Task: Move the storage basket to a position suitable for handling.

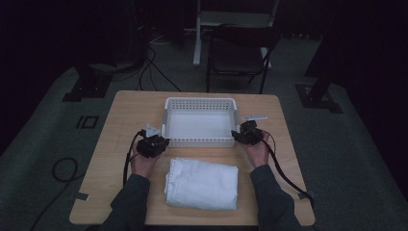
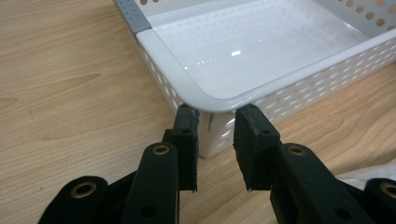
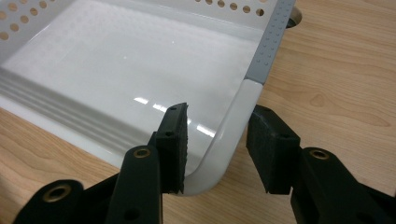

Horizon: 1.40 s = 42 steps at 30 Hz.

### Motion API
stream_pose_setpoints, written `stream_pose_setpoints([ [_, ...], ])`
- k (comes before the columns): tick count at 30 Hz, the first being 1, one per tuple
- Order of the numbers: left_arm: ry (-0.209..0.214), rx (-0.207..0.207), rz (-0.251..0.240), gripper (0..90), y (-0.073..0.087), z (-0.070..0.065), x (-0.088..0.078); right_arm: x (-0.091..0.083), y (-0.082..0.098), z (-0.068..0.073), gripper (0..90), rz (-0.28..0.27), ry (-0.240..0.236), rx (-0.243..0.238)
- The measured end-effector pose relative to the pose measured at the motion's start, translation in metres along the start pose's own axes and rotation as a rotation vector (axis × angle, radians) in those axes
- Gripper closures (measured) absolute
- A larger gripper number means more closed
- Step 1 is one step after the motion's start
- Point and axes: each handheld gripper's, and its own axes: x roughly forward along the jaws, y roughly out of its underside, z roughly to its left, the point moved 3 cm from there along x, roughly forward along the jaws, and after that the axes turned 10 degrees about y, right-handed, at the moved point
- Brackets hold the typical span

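Left claw [image 2: 218, 112] clamps the basket [image 2: 261, 51] corner, right claw [image 3: 219, 112] straddles its rim slackly without pressing: placing looks finished; next, release both and reach back for the folded cloth [image 1: 202, 184].

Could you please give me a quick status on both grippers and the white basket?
Left gripper shut at basket near-left corner. Right gripper straddles near-right rim, pads not pressing. Basket empty. Folded white cloth lies apart, nearer the person.

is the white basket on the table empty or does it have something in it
Empty. The basket shows a bare white floor in every view, and the folded white cloth lies on the table in front of it.
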Motion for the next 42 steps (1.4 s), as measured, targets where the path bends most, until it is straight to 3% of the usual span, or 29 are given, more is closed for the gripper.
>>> stream_pose_setpoints([
  [7,0.005,0.002,0.003,70.2,0.001,-0.001,-0.002,-0.001,0.002,0.002,58.0,-0.005,0.011,-0.002],
  [11,0.021,0.011,0.006,70.0,0.001,-0.003,-0.002,-0.003,0.002,0.003,52.8,-0.013,0.019,0.001],
  [15,0.012,0.009,-0.002,59.5,0.0,-0.006,-0.007,-0.007,0.002,0.002,46.2,-0.037,0.053,0.003],
  [22,0.005,-0.012,-0.014,52.1,0.001,-0.009,-0.022,-0.029,0.001,0.0,39.2,-0.099,0.071,0.006],
  [25,0.017,-0.012,-0.016,48.2,0.003,-0.014,-0.03,-0.047,0.007,0.002,38.5,-0.126,0.037,0.008],
  [30,0.028,-0.01,-0.02,46.0,0.007,-0.03,-0.037,-0.062,0.027,0.008,38.9,-0.119,-0.013,-0.014],
  [36,0.065,0.024,0.012,43.1,0.011,-0.052,-0.036,-0.074,0.046,0.017,39.3,-0.108,-0.039,-0.045],
  [42,0.092,0.027,0.026,42.9,0.019,-0.063,-0.041,-0.091,0.058,0.028,39.8,-0.112,-0.072,-0.087],
])
